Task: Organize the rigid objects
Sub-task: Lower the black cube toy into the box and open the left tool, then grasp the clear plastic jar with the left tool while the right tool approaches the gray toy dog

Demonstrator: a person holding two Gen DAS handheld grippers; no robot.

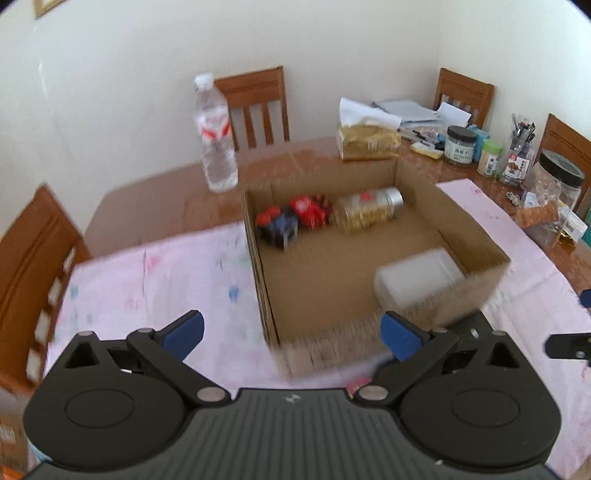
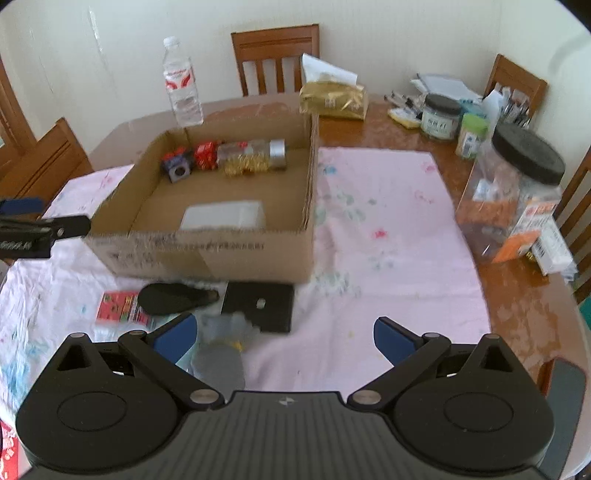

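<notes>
The remaining loose items, including a flat black square plate (image 2: 258, 304), are located on the pink cloth (image 2: 388, 221) just beyond the right gripper (image 2: 284, 339), near the brown cardboard box (image 2: 207, 254). Both the right gripper and the left gripper (image 1: 291, 334) are spread wide, and nothing is held.

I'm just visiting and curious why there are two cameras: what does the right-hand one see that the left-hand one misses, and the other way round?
Only the right wrist view shows the things lying on the cloth in front of the cardboard box: a flat black square, a black oval item and a red packet.

Only the left wrist view shows a picture-frame corner on the wall.

Both show the box's contents, including a jar of gold pieces and a pale container, plus the water bottle. Both grippers, left and right, are open and empty.
</notes>
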